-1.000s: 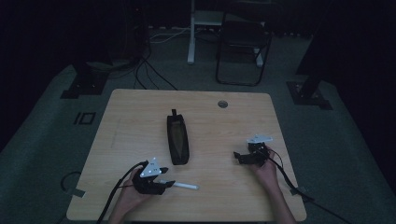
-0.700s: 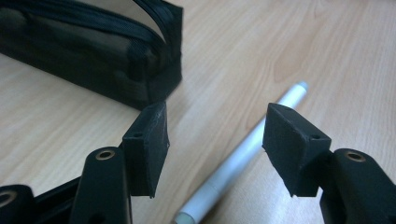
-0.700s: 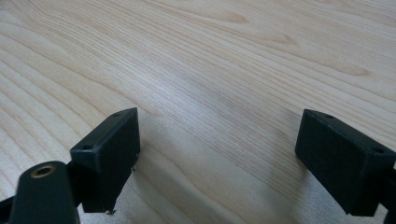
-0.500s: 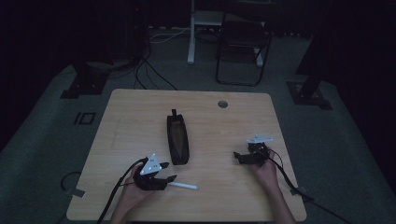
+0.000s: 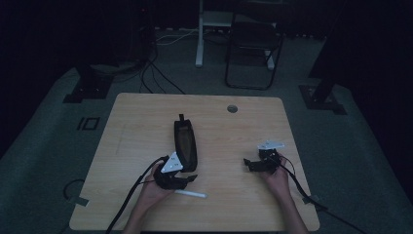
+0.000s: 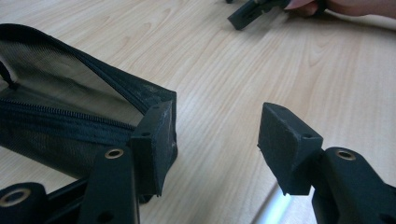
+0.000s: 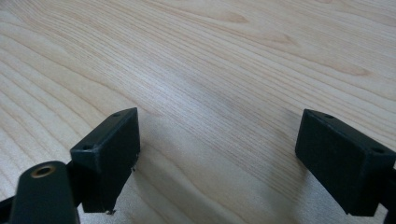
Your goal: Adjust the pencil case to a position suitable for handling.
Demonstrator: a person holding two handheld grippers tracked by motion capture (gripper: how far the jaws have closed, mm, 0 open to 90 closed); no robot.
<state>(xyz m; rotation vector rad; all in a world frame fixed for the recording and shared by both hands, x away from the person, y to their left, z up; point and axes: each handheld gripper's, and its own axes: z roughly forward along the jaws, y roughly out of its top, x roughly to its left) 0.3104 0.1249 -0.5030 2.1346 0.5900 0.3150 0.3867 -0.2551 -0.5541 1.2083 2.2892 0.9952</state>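
A: Looking at the pencil case (image 5: 185,141) in the middle of the frame, why does it lie unzipped, with its mouth up?

B: I judge it waits to receive the white pen (image 5: 191,194), which lies on the table (image 5: 146,117) low in the frame. My left gripper (image 5: 187,178) stands just beside the case's near end; its jaws have just been closing a little, with nothing between them.

A: And the counts?

B: One case, one pen, two grippers. The right gripper (image 5: 248,165), at the right, rests spread wide and grasps nothing.

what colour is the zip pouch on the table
Black, with a brownish mesh lining inside; the pouch shows best in the left gripper view.
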